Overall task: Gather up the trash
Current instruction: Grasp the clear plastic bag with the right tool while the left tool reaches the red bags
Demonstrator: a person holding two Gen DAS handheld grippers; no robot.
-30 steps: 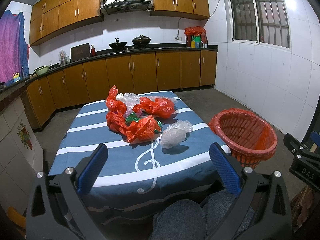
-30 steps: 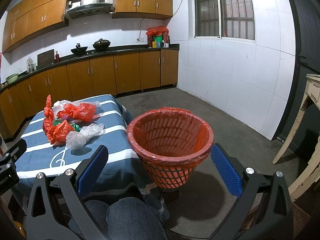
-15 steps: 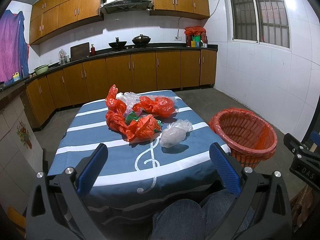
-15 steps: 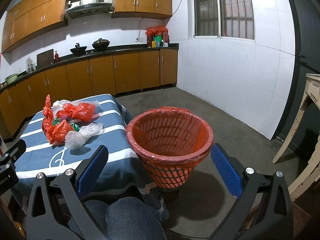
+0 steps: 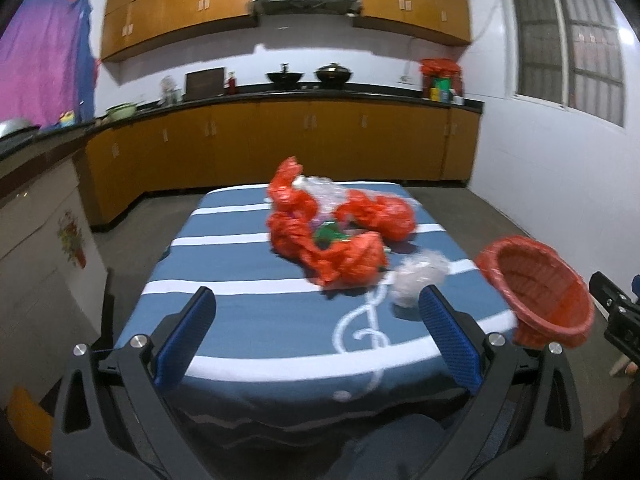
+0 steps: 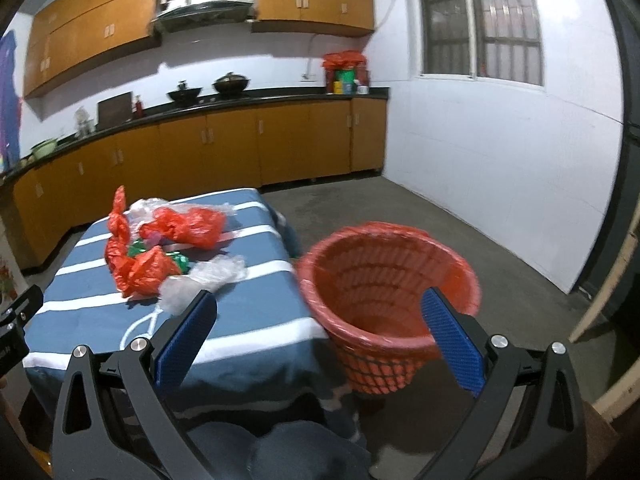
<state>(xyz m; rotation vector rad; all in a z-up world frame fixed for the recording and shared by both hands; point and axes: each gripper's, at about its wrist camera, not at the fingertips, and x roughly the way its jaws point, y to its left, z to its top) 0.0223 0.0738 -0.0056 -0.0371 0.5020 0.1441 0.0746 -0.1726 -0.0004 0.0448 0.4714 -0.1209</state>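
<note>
We see the left gripper held low over the near part of the table, its blue-padded fingers spread wide with nothing between them. The trash lies ahead of it, past the fingertips and a little to the right of the centre line: a heap of crumpled red plastic bags with a scrap of shiny green wrapper tucked in the middle, and a balled clear plastic bag just beyond the right finger's tip. The right gripper is likewise wide open and empty; from its view the red bags and clear bag sit beyond its left finger, while the red basket stands on the floor beside the table's edge, ahead between the fingers and partly behind the right one. The basket is a round, tapering lattice of plastic lined with a thin red bag folded over its rim. The tablecloth is soft blue fabric with white stripes and a white treble clef. The bags look thin, wrinkled and glossy; the left view is somewhat blurred.
</note>
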